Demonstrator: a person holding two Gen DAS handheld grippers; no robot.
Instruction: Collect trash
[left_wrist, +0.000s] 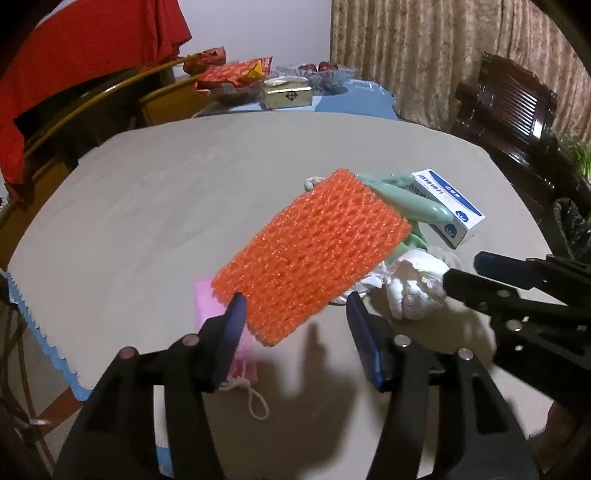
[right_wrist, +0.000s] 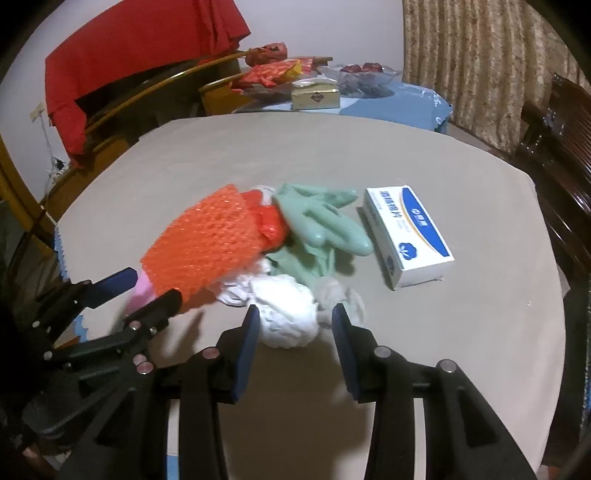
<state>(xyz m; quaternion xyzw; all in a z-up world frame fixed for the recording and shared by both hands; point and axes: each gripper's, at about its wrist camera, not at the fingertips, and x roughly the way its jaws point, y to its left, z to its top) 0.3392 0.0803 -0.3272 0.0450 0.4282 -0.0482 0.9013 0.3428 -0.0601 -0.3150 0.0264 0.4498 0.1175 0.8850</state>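
A pile of trash lies on the beige table (left_wrist: 129, 206). An orange foam net sheet (left_wrist: 314, 254) lies on top; it also shows in the right wrist view (right_wrist: 207, 243). Under it are a pink pouch (left_wrist: 207, 302), a green rubber glove (right_wrist: 321, 221) and crumpled white paper (right_wrist: 288, 314). My left gripper (left_wrist: 295, 306) is open, its fingers at the near edge of the orange sheet. My right gripper (right_wrist: 293, 317) is open, its fingers on either side of the white paper.
A white and blue box (right_wrist: 406, 236) lies right of the pile. At the back are a gold box (left_wrist: 288, 96), red snack bags (left_wrist: 229, 74) and glass bowls (left_wrist: 325, 72). Wooden chairs (left_wrist: 509, 107) stand at the right, a red cloth (right_wrist: 144, 48) at the left.
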